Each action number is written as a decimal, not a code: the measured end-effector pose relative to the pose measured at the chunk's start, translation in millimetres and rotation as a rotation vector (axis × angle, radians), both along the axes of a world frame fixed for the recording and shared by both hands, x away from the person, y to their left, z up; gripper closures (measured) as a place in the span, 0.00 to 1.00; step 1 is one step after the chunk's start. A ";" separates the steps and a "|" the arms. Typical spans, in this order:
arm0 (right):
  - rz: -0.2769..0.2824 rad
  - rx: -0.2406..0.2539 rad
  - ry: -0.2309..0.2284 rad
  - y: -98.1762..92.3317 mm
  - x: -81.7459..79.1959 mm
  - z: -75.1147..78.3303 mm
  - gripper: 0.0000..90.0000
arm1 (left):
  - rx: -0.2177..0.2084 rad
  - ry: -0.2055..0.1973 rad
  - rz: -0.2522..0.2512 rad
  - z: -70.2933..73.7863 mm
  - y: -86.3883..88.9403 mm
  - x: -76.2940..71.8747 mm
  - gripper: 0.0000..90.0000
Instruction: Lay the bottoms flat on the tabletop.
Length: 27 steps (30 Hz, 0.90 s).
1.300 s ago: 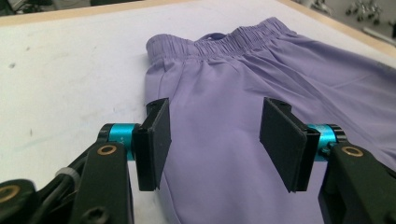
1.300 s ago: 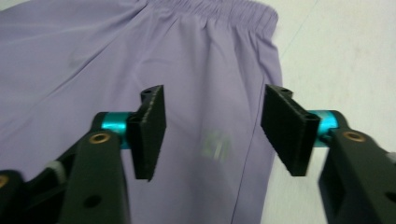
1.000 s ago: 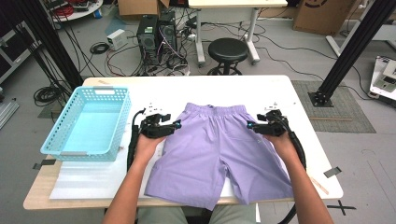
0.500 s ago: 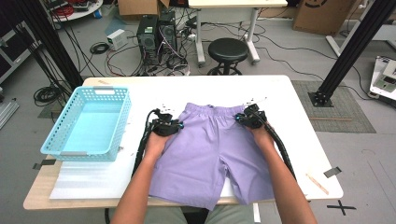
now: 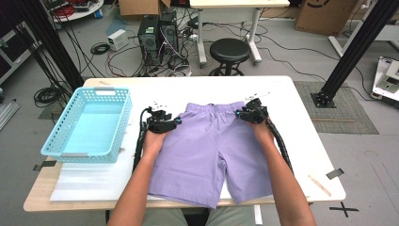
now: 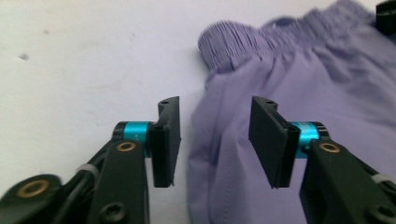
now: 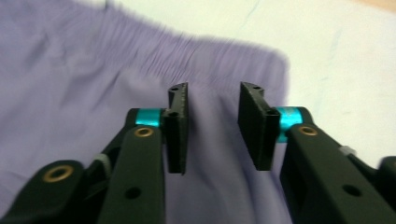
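Observation:
Purple shorts (image 5: pixel 211 150) lie flat on the white table (image 5: pixel 291 103), waistband at the far side. My left gripper (image 5: pixel 176 122) hovers low over the shorts' left edge just below the waistband. Its jaws have just been opening; in the left gripper view the gripper (image 6: pixel 215 102) stands open, the fabric edge (image 6: pixel 303 84) lying under the gap, unpinched. My right gripper (image 5: pixel 241 114) is over the right waist corner. Its jaws have also just been opening. Seen from its own camera, the right gripper (image 7: pixel 214 88) is open above smooth cloth (image 7: pixel 70 70) near the gathered waistband.
A light blue basket (image 5: pixel 77 153) stands on a white sheet (image 5: pixel 94 183) at the table's left. A thin wooden stick (image 5: pixel 320 184) and a tape strip (image 5: pixel 334 173) lie near the front right corner. Beyond the far edge stand a black stool (image 5: pixel 230 49) and computers.
The right gripper has moved left onto the shorts' waist corner. The left gripper has shifted a little toward the shorts' left edge. The shorts lie about as before.

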State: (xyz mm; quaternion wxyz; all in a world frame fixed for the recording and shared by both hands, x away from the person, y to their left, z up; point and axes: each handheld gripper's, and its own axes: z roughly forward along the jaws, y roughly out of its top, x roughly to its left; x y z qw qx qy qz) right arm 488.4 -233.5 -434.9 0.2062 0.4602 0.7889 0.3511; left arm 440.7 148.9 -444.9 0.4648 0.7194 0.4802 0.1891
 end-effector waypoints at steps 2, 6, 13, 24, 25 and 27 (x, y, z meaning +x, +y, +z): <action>-0.040 0.025 -0.029 -10.8 1.7 5.9 0.67 | -0.006 0.019 0.000 -4.0 -0.1 2.6 0.59; -0.082 -0.025 0.038 -23.8 9.3 -1.7 0.68 | 0.049 0.016 -0.025 -3.9 -6.4 1.4 0.65; -0.019 -0.110 0.048 -14.3 10.6 -7.9 1.00 | 0.194 0.110 -0.061 0.3 -24.0 6.1 0.97; -0.084 -0.052 -0.108 -10.1 23.8 3.1 1.00 | 0.153 0.002 0.079 12.4 -8.4 21.6 0.97; -0.095 -0.060 -0.111 -8.1 25.4 2.3 1.00 | 0.153 0.002 0.079 12.4 -8.4 21.6 0.97; -0.121 -0.064 -0.121 -6.2 28.3 -2.1 1.00 | 0.164 0.025 0.080 5.3 -10.6 23.0 0.93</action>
